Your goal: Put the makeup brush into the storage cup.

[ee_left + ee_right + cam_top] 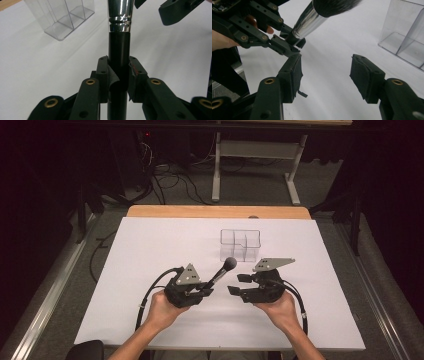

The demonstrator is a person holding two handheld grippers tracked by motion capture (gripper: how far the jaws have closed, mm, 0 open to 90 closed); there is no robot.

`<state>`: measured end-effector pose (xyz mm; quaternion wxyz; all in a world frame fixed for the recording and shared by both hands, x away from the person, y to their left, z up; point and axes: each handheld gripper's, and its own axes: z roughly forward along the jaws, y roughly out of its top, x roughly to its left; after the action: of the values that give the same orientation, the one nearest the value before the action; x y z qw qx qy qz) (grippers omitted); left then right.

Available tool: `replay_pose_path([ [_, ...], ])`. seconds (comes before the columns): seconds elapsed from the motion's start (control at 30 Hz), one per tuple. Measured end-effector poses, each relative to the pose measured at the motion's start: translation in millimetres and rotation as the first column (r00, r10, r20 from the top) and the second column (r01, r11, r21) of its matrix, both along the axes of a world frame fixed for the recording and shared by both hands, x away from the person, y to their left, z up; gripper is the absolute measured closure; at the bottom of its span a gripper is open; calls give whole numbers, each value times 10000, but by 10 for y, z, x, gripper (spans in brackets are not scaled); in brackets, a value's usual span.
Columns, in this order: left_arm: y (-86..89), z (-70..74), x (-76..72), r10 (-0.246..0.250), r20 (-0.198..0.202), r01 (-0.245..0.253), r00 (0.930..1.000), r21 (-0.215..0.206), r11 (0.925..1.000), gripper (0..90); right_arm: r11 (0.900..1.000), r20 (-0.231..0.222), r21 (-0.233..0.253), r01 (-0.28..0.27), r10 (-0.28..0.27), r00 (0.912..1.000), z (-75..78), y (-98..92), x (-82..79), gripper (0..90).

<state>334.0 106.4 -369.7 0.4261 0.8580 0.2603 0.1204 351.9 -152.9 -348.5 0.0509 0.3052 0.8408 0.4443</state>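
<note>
The makeup brush, light and rigid with slippery ferrule, sits pinched at its handle by the left gripper; right gripper spread.

Black makeup brush, tilted, bristles up

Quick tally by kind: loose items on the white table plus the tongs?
Makeup brush, held in the left tongs: 1
Clear divided organizer: 1
Tongs, counting the left and the open right tongs: 2
Total: 4
</note>
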Motion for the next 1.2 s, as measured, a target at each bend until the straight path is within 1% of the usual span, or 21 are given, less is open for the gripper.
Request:
replay_pose_path([
  [0.1,-20,-3,-9,-34,-24,34,10000,-50,10000,740,9994,-38,334,-131,132,9999,-8,8,-1,457],
  [0.2,-42,-9,-15,-73,-59,73,10000,-64,10000,740,9983,-49,541,-209,212,9998,-9,23,-10,464],
  [0.37,-68,-23,-15,-129,-124,128,9998,-130,9998,740,9970,-93,735,-233,241,9997,-18,35,-4,480],
  [0.5,-92,-42,-17,-159,-127,154,9998,-371,9992,739,9955,-154,914,-266,281,9995,-23,47,-4,498],
  [0.77,-150,-82,-22,-370,-302,356,9989,-461,9983,739,9919,-337,1195,-426,470,9983,-31,66,2,547],
  [0.93,-170,-91,-25,-419,-278,401,9987,-623,9973,739,9899,-456,1348,-446,512,9976,-41,71,16,560],
  [1.03,-180,-102,-27,-466,-304,445,9985,-654,9969,739,9885,-384,1446,-451,512,9980,-34,70,14,567],
  [1.2,-187,-109,-27,-506,-377,477,9980,-740,9961,739,9866,-447,1585,-400,476,9979,-33,62,14,572],
])
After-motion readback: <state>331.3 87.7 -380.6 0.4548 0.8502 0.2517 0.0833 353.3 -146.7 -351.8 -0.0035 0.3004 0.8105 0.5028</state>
